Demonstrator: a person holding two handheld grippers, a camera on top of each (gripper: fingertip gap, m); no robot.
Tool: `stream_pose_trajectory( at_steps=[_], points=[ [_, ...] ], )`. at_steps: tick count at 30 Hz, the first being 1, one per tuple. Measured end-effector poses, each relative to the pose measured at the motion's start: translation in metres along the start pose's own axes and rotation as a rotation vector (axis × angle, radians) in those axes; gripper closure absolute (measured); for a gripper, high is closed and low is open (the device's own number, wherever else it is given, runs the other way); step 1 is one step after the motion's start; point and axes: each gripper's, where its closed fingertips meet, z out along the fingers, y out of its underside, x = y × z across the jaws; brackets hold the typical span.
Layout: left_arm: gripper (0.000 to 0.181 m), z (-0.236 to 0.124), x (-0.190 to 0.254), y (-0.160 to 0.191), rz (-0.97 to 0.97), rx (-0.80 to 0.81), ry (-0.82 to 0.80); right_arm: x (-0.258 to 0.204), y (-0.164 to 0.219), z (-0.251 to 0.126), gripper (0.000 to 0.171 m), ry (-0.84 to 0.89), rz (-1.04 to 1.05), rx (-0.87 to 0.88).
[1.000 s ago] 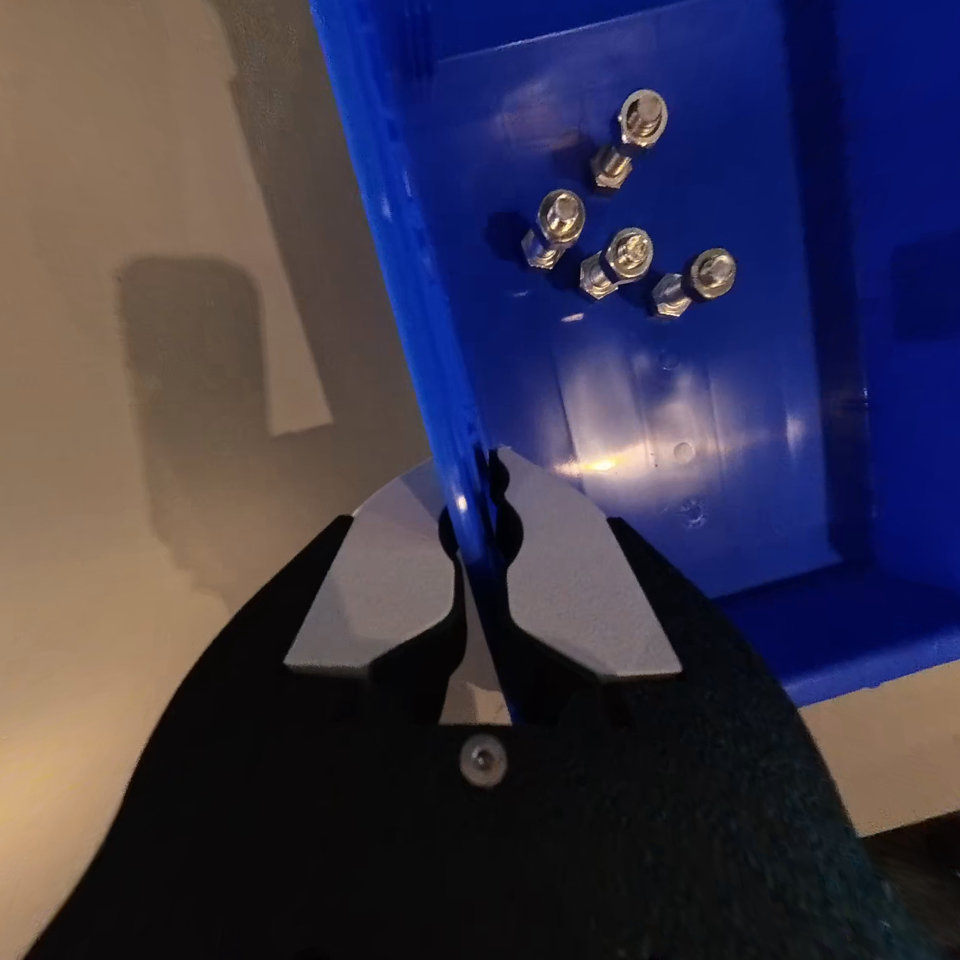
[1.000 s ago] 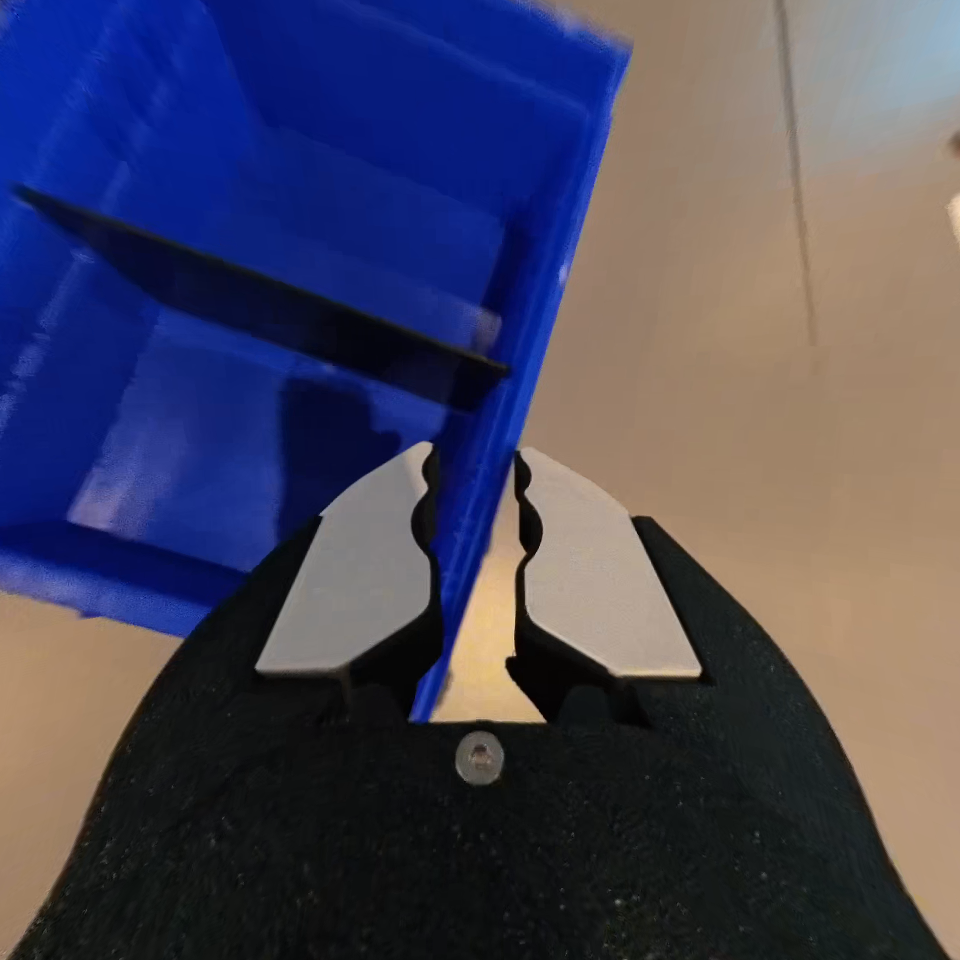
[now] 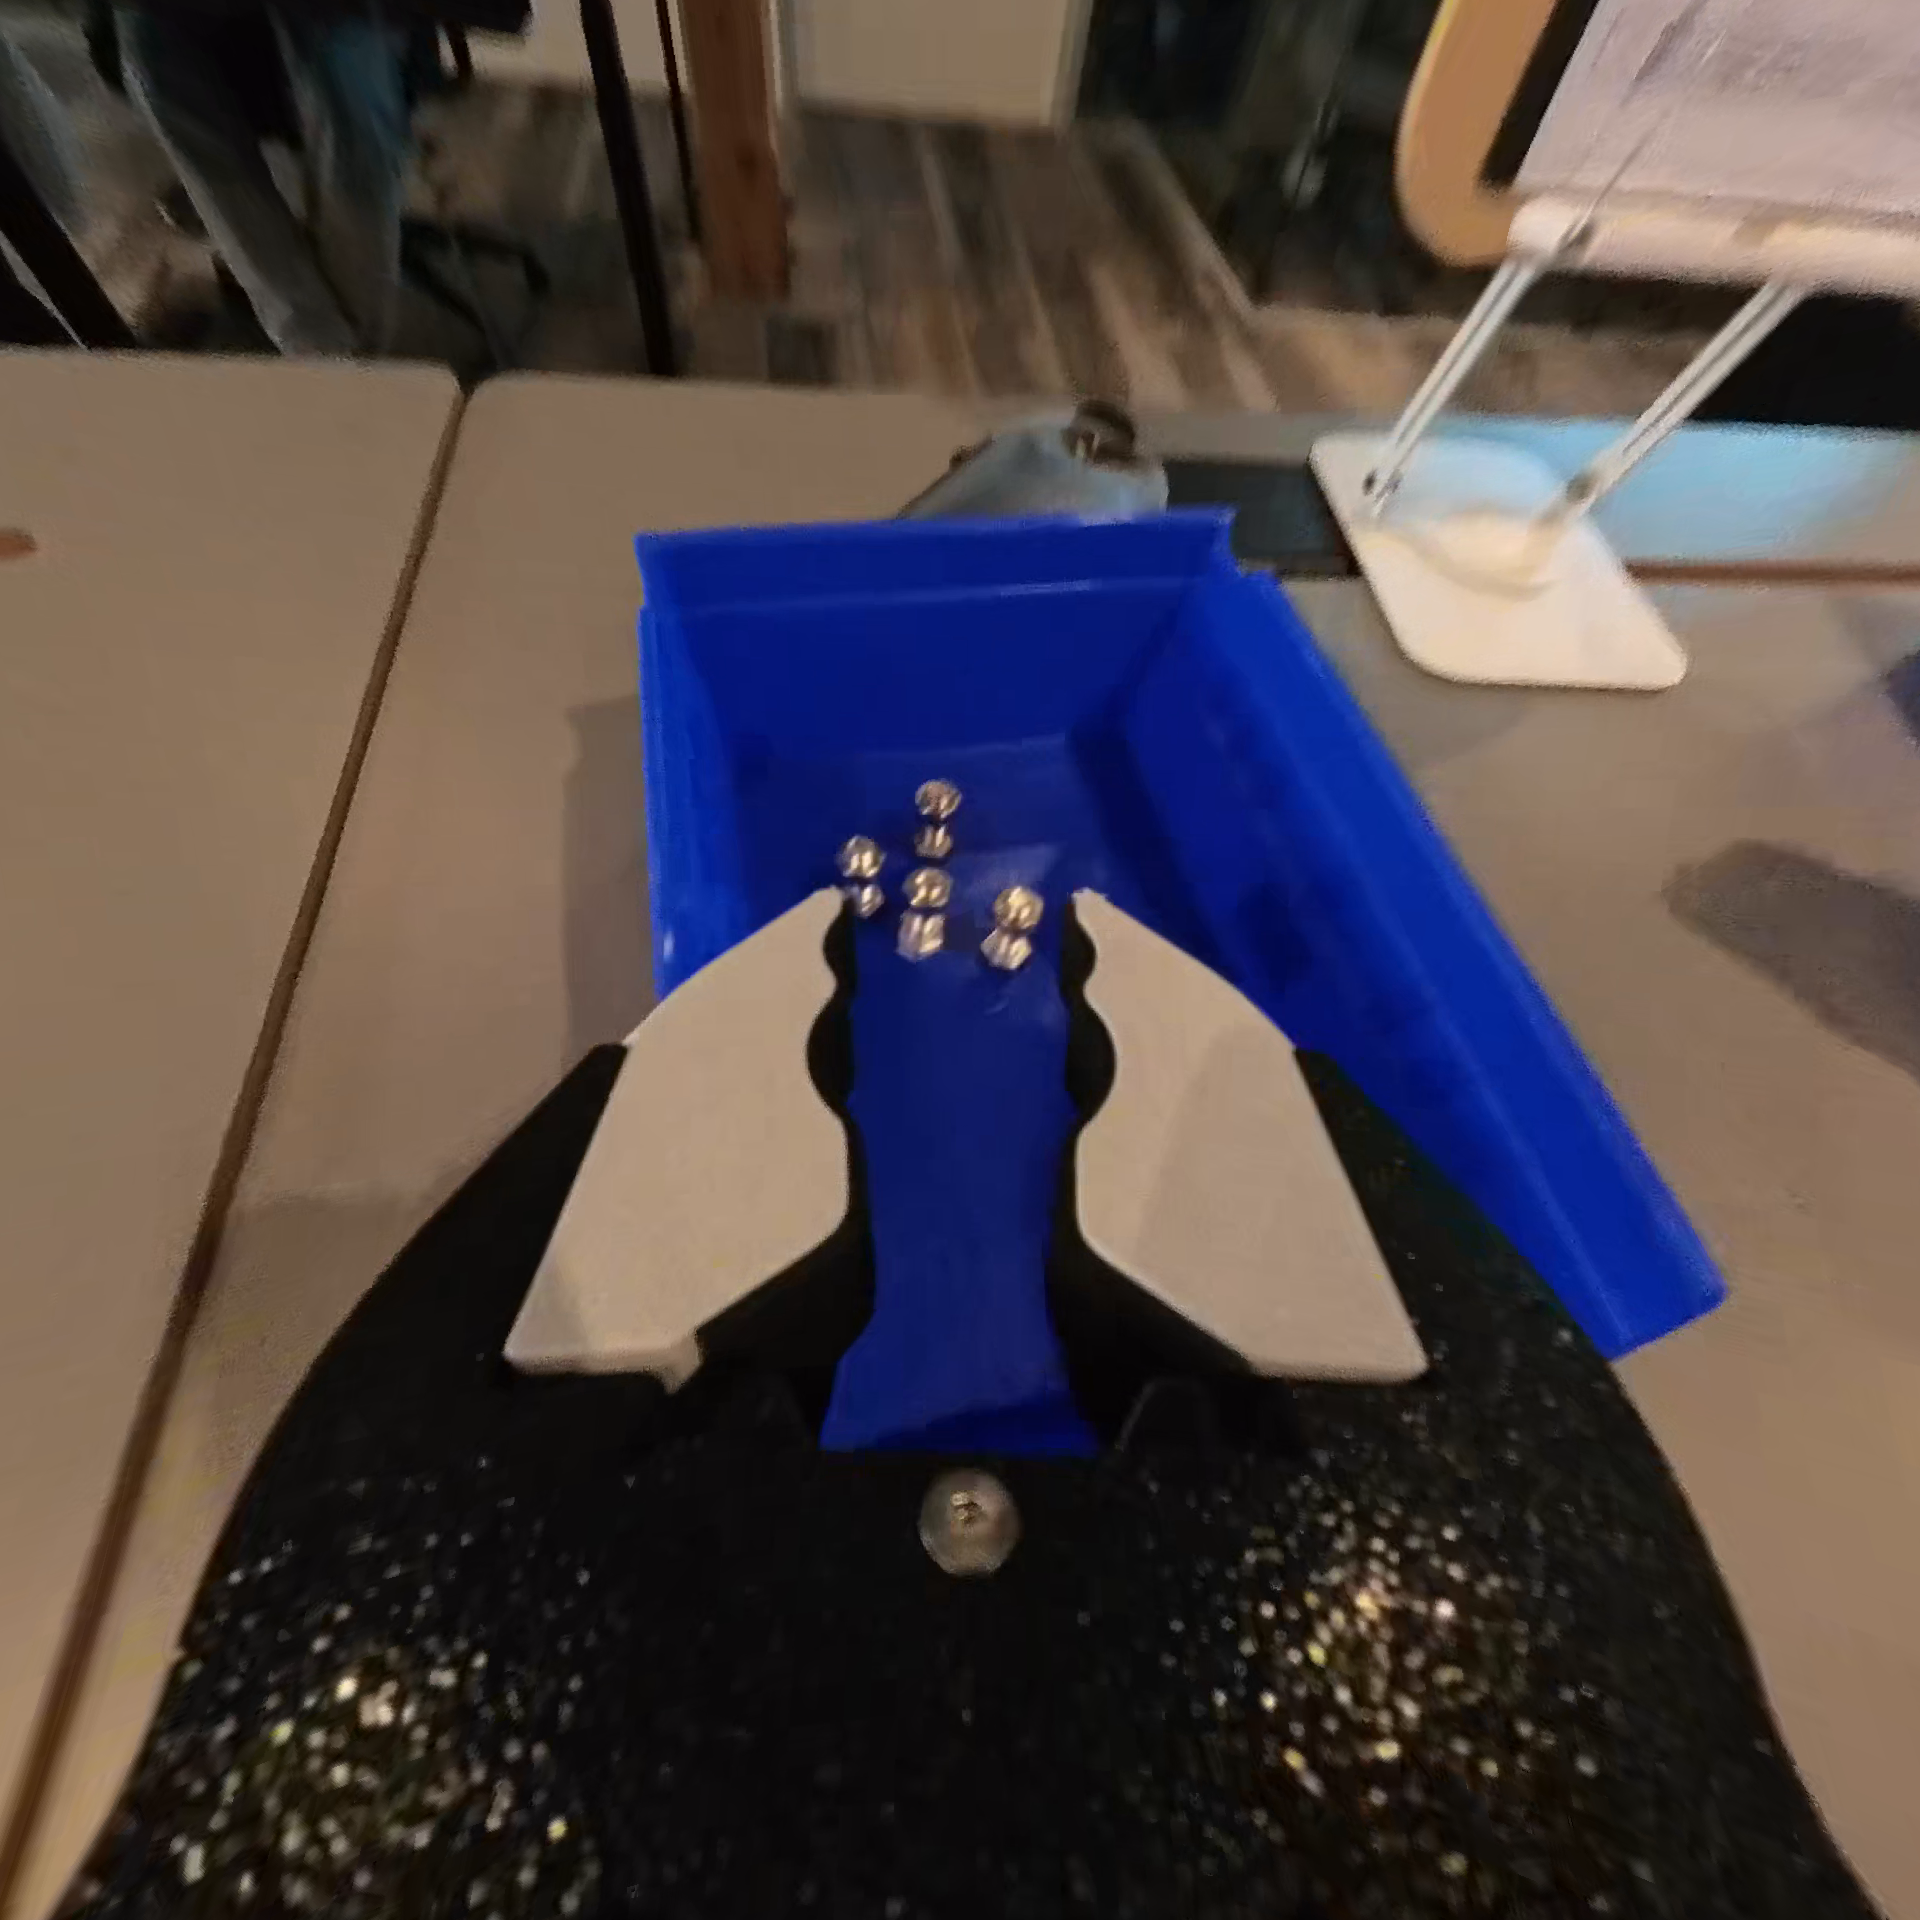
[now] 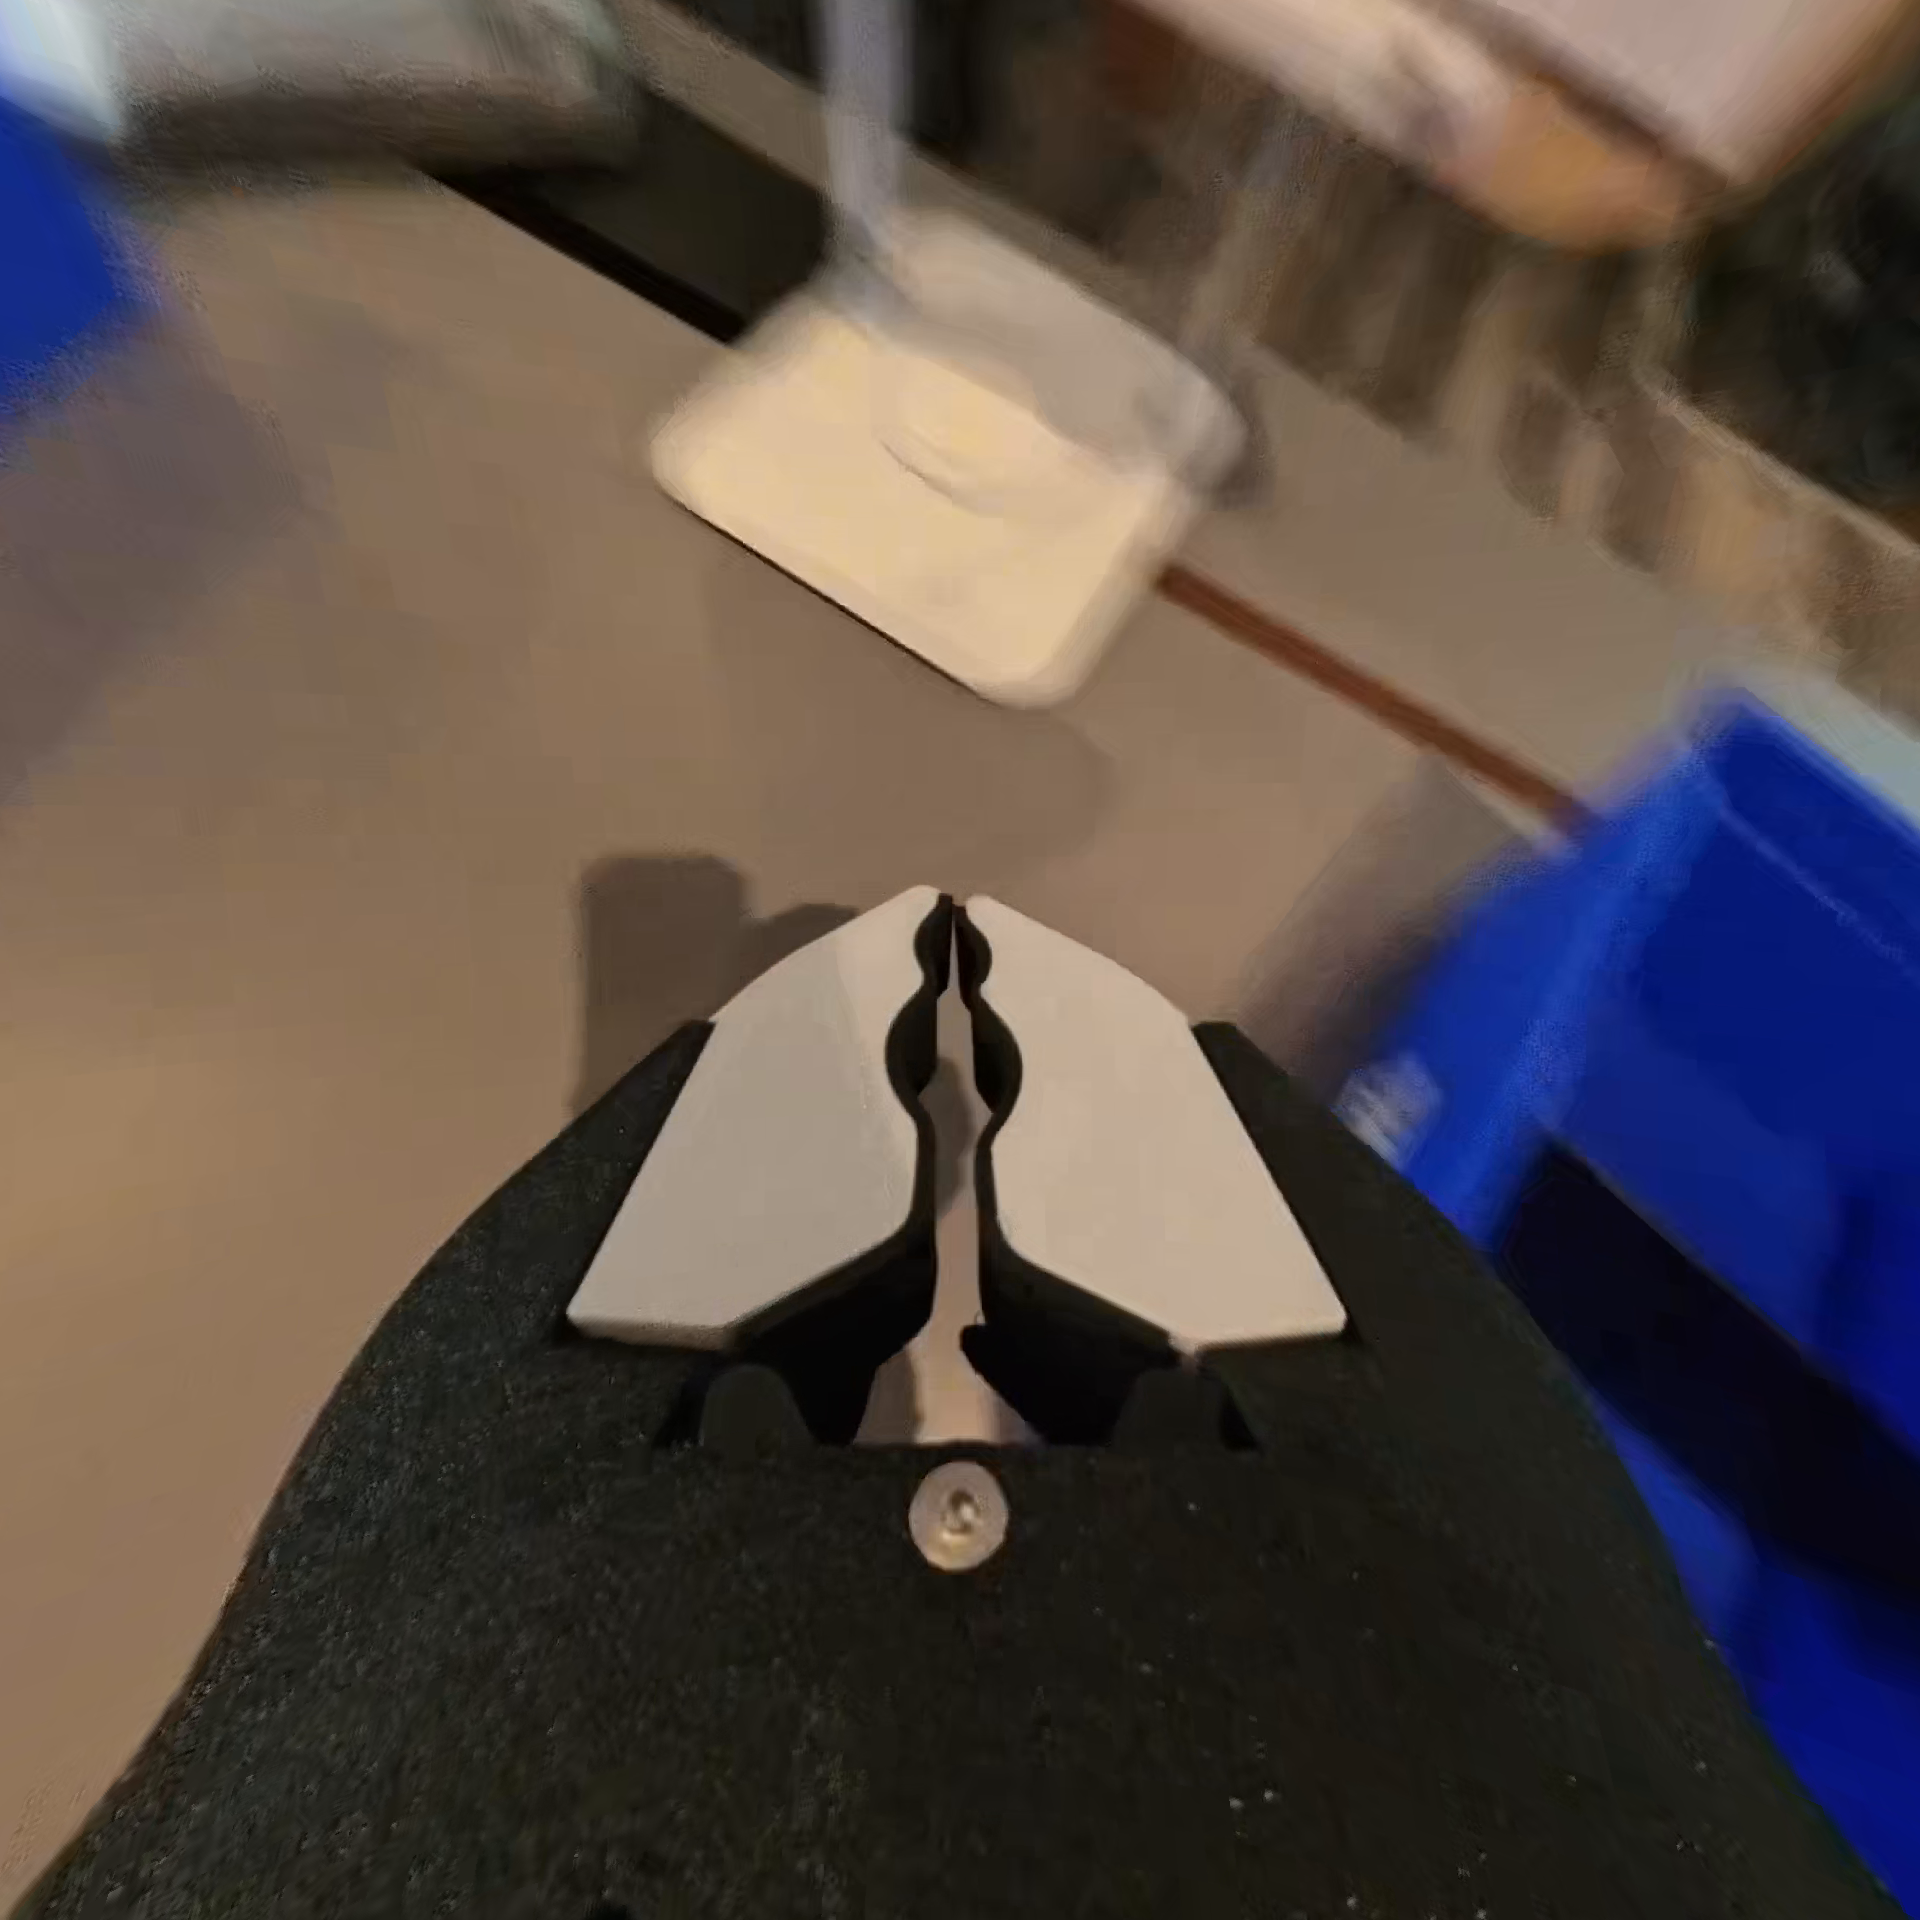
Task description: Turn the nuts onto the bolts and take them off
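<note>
I see left hand-held gripper with fingers spread, nothing between them, hovering over blue bin on surface. Four bolts with nuts stand inside bin (picture blurred). Right hand-held gripper closed and empty, fingertips touching, over bare surface, second blue bin at its right.

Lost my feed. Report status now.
Left gripper open over blue bin; right gripper shut, empty. Four bolts stand inside. Nothing blocking.
</note>
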Motion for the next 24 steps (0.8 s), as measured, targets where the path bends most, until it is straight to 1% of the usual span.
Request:
stream_pose_trajectory(
  at_steps=[2, 3, 4, 6, 8, 9, 11, 13, 15, 17, 18, 19, 22, 23, 24],
  points=[
    [0.140, -0.006, 0.013, -0.003, -0.002, 0.118, -0.036, -0.089, -0.055, -0.006, 0.163, -0.363, -0.127, 0.155],
    [0.139, -0.011, 0.015, -0.005, 0.006, 0.183, -0.080, -0.138, -0.079, -0.012, 0.160, -0.560, -0.201, 0.197],
    [0.140, -0.017, 0.015, -0.007, 0.016, 0.248, -0.136, -0.179, -0.099, -0.015, 0.156, -0.704, -0.279, 0.213],
    [0.142, -0.033, 0.012, -0.009, 0.028, 0.361, -0.232, -0.246, -0.124, -0.007, 0.149, -0.897, -0.498, 0.169],
    [0.142, -0.045, 0.010, -0.007, 0.023, 0.399, -0.270, -0.298, -0.138, 0.015, 0.142, -1.006, -0.716, 0.082],
    [0.140, -0.049, 0.008, -0.003, 0.019, 0.386, -0.279, -0.319, -0.139, 0.029, 0.139, -1.040, -0.811, 0.012],
    [0.134, -0.054, 0.002, 0.007, 0.025, 0.344, -0.290, -0.347, -0.135, 0.064, 0.138, -1.032, -0.987, -0.130],
    [0.132, -0.061, 0.002, 0.014, 0.026, 0.341, -0.270, -0.361, -0.128, 0.097, 0.138, -0.982, -1.125, -0.257],
    [0.131, -0.066, 0.003, 0.022, 0.015, 0.343, -0.243, -0.370, -0.123, 0.122, 0.135, -0.935, -1.219, -0.339],
    [0.130, -0.064, 0.009, 0.034, 0.006, 0.295, -0.189, -0.379, -0.113, 0.135, 0.134, -0.956, -1.247, -0.419],
    [0.126, -0.061, 0.011, 0.041, 0.002, 0.258, -0.174, -0.381, -0.110, 0.142, 0.133, -0.945, -1.256, -0.443],
    [0.125, -0.058, 0.012, 0.047, 0.010, 0.225, -0.164, -0.382, -0.108, 0.148, 0.131, -0.926, -1.275, -0.459],
    [0.120, -0.049, 0.015, 0.058, 0.032, 0.171, -0.151, -0.383, -0.101, 0.158, 0.135, -0.904, -1.307, -0.497],
    [0.118, -0.047, 0.017, 0.061, 0.032, 0.162, -0.142, -0.383, -0.099, 0.161, 0.137, -0.897, -1.316, -0.506],
    [0.115, -0.045, 0.018, 0.063, 0.029, 0.154, -0.136, -0.384, -0.099, 0.163, 0.146, -0.893, -1.321, -0.507]
  ],
)
